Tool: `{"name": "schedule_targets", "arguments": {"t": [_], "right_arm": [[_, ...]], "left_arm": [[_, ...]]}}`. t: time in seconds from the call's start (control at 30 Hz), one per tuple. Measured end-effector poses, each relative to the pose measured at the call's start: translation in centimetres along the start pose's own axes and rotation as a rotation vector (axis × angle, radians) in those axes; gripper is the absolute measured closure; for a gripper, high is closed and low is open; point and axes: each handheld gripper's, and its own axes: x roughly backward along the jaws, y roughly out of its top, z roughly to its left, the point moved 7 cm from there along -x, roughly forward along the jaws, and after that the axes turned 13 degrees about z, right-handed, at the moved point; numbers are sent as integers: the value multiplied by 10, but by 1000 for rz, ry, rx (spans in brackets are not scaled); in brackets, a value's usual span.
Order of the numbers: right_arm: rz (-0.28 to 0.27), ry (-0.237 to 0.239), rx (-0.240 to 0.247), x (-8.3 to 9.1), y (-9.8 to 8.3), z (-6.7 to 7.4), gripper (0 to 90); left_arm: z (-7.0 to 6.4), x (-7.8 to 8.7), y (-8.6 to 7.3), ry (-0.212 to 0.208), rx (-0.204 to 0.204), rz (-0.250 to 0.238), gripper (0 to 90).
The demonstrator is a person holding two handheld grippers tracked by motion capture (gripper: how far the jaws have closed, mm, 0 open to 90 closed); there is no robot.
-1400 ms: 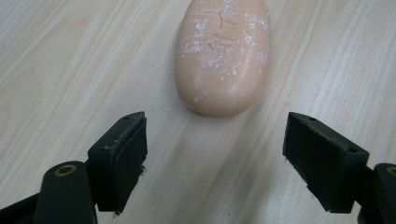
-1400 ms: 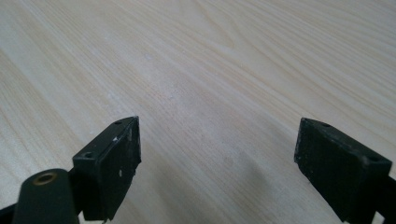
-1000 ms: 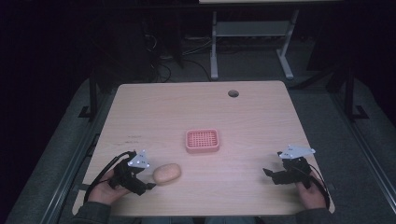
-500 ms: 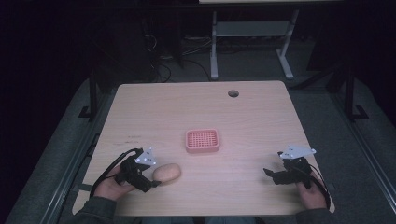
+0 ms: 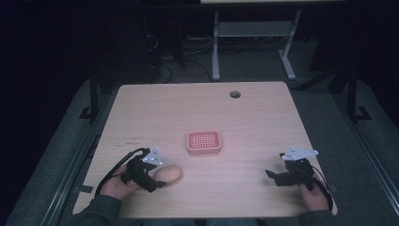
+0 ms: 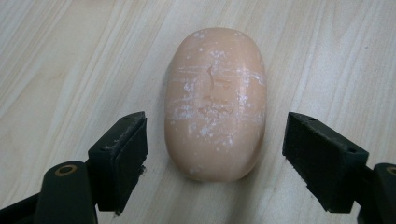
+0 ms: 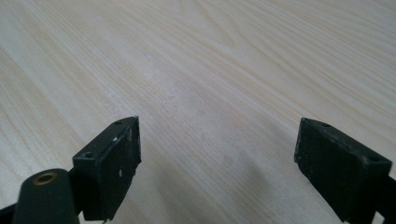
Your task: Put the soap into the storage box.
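left tongs [image 6: 212,163]: wide, jaws either side of potato, not touching
right tongs [image 7: 217,163]: wide, nothing between, over bare wood
potato [image 6: 215,100]: lying on surface [image 5: 244,113], near-left part
pink basket [image 5: 203,141]: mid surface, just beyond potato, apart from it

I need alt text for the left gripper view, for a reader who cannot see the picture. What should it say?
A peach-coloured oval bar of soap, scuffed with white marks, lies on a pale wooden table. The open left tongs straddle its near end, with a gap between each black jaw and the soap.
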Motion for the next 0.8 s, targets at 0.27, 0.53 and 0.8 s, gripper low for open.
{"name": "schedule_targets", "arguments": {"t": [0.27,0.53,0.8], "right_arm": [[2,1,0,0,0,0,141],[2,3,6,0,1,1,141],[2,4,3,0,1,1,141]], "left_arm": [[0,-4,7,-7,-15,10,219],[0,-8,12,-7,-19,26,220],[2,-14,13,-18,-12,58,229]]}}
